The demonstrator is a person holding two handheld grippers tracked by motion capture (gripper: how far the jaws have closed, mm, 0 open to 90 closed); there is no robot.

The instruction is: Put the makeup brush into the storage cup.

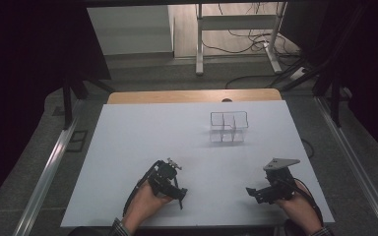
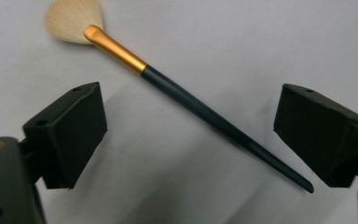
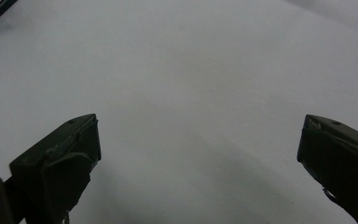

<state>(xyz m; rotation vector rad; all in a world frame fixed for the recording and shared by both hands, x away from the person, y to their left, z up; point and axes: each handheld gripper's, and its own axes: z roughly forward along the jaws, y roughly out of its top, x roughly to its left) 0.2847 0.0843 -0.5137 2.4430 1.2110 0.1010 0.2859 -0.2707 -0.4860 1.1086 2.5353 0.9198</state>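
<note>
A makeup brush (image 2: 200, 112) lies flat on the white table (image 1: 142, 137). It has cream bristles, a gold ferrule and a dark tapered handle. My left gripper (image 2: 189, 100) hangs over it with its jaws open. The handle runs slantwise between the jaws, and the pads do not press on it. In the high view the left gripper (image 1: 173, 186) sits near the table's front left of centre, and the dark handle (image 1: 180, 200) pokes out below it. My right gripper (image 3: 199, 123) is open over bare table with nothing between its jaws. It rests at the front right (image 1: 258, 191).
A clear plastic box (image 1: 229, 127) with several compartments stands toward the back right of the table. A wooden strip (image 1: 192, 96) borders the far edge. Beyond it are a metal frame's legs (image 1: 199, 44) and cables on the floor.
</note>
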